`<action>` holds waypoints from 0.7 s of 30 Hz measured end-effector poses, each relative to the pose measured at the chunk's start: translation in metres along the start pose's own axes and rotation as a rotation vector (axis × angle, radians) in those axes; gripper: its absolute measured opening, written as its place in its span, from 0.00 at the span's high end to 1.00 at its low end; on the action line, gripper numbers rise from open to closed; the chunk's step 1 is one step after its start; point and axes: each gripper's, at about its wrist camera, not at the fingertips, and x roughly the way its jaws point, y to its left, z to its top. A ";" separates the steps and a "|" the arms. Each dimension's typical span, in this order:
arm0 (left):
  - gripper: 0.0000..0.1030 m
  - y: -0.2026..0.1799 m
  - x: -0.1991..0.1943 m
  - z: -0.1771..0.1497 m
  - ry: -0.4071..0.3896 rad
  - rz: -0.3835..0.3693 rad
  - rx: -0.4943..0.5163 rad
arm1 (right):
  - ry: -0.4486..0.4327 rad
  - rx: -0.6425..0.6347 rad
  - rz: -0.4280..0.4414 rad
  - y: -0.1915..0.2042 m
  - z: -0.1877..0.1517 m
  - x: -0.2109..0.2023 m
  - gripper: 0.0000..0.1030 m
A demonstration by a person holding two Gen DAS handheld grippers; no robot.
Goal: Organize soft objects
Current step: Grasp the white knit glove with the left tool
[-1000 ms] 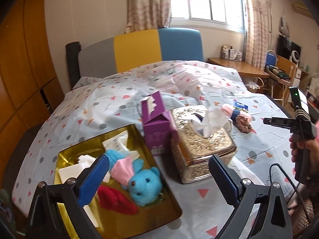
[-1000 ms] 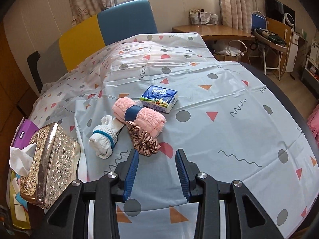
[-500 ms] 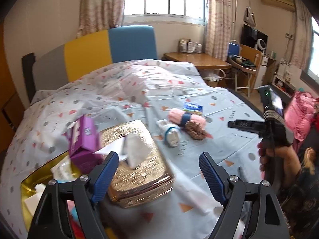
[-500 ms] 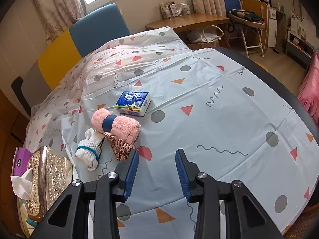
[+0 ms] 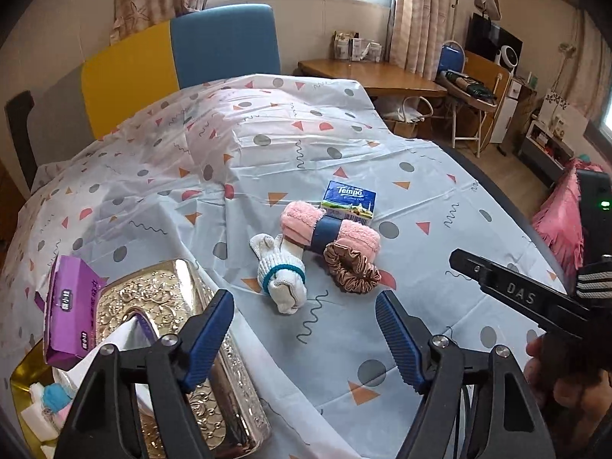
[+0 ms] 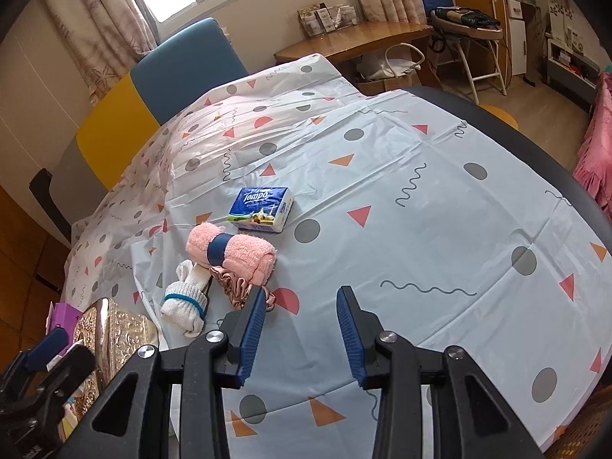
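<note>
Left gripper point(image 5: 304, 334): jaws closing, nothing between them. Right gripper point(image 6: 300, 331): jaws partly open, empty. At centre frame of the left wrist view, white sock point(image 5: 281, 273), pink towel roll point(image 5: 331, 229) and brown scrunchie point(image 5: 352, 271) lie clustered on the bed sheet point(image 5: 440, 199), touching one another.

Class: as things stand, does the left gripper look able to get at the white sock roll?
Probably yes. The left gripper faces the sock roll with only bare sheet between, its closing jaws empty; the scrunchie lies beside it, apart.
</note>
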 end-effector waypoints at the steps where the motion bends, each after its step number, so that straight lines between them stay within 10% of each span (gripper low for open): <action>1: 0.25 -0.001 0.005 0.001 0.006 0.002 0.000 | 0.001 0.008 0.003 -0.001 0.001 0.000 0.63; 21: 0.27 0.003 0.116 0.036 0.202 0.078 -0.063 | 0.046 0.088 0.024 -0.013 0.001 0.005 0.63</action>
